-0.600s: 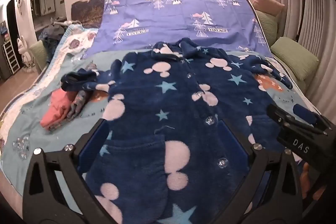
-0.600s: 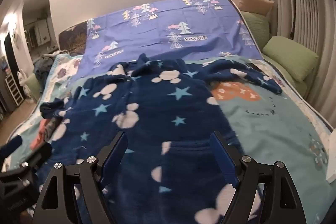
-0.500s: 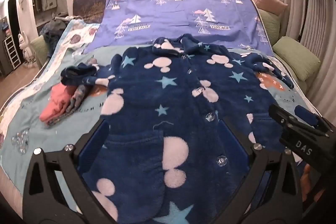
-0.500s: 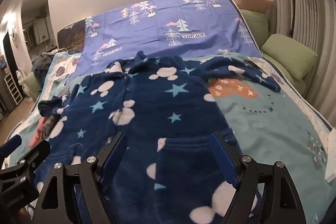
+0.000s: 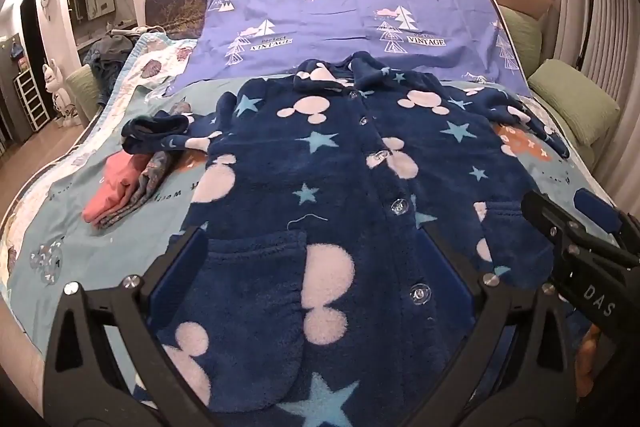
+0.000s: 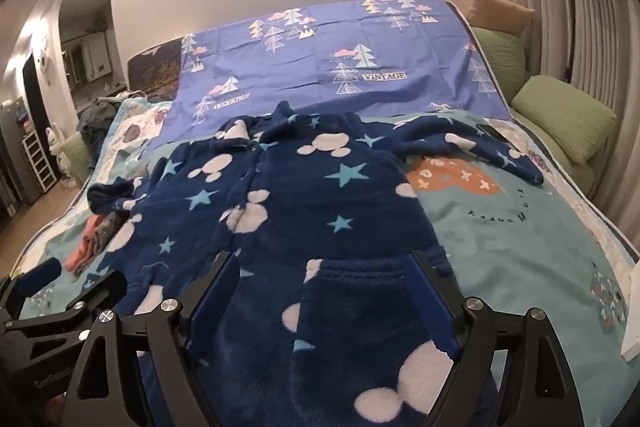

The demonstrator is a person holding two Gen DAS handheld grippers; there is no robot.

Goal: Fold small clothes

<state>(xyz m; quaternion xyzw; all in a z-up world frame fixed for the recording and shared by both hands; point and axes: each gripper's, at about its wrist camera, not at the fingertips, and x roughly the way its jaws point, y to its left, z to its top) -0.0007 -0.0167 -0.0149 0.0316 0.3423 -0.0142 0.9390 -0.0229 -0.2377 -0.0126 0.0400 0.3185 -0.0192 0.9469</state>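
Left wrist view: one navy fleece button-front pyjama top with pink mouse-head shapes and pale blue stars lies spread flat, front up, on the bed's light blue printed blanket. Five clear buttons are visible down the placket and two patch pockets near the hem. The left gripper has its fingers wide apart over the left pocket, with nothing clamped. This view alone shows the folded pink and grey clothes clearly, with one sleeve lying just behind them. Right wrist view: the right gripper hovers over the right pocket, its fingers also wide apart and empty. Only here is the other sleeve fully seen, stretched across the orange print, plus a white object's edge at far right. Both views: one purple tree-print sheet and two green cushions.
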